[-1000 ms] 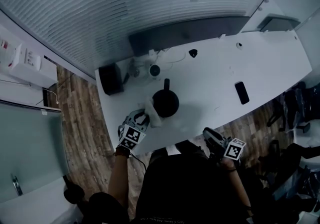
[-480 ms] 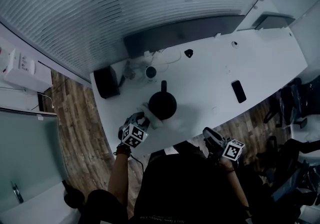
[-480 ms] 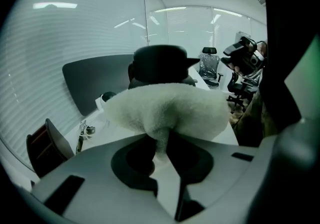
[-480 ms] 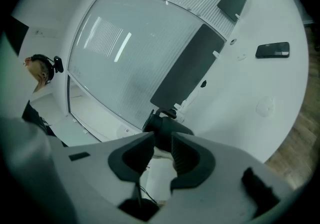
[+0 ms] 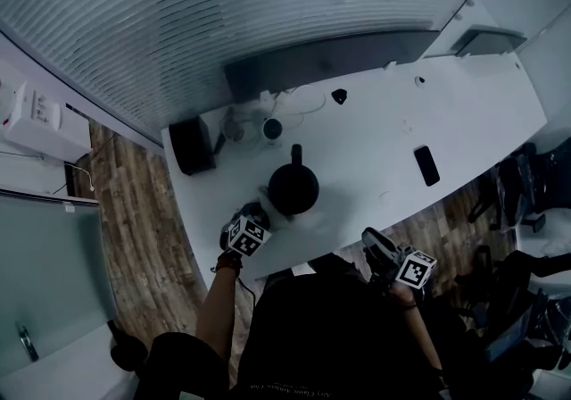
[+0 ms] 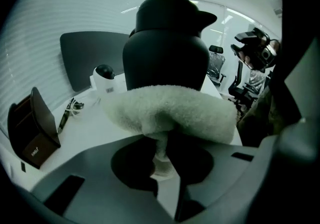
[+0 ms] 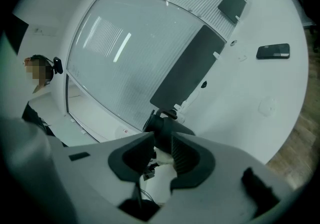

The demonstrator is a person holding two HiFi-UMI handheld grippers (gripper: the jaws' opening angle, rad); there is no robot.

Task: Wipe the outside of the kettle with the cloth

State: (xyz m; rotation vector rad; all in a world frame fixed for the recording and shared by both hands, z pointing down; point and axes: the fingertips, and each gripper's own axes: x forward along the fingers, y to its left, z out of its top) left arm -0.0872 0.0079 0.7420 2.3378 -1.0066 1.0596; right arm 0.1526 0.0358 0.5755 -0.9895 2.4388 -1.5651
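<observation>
the left gripper (image 6: pixel 161 157) pinches the white cloth (image 6: pixel 170 113), low against the black kettle (image 6: pixel 167 53) on the white table (image 5: pixel 401 166). the right gripper (image 7: pixel 162 150) is open and empty near the table edge. the label on the box (image 6: pixel 30 138) is too small to read.

Left gripper (image 6: pixel 161 158) with a cloth against the kettle

The fingers (image 6: pixel 131 164) pinch a narrow fold of fluffy white cloth (image 6: pixel 170 113), whose bunched bulk spreads above them and lies against the lower front of an upright black kettle (image 6: pixel 165 53), its spout pointing right. The kettle stands on a white tabletop (image 6: pixel 85 128). To the left sit a dark open box (image 6: pixel 30 133) and a small white device with a black dome (image 6: pixel 105 80), with a dark panel (image 6: pixel 92 58) behind them. Office chairs (image 6: pixel 216 63) show at right.
</observation>
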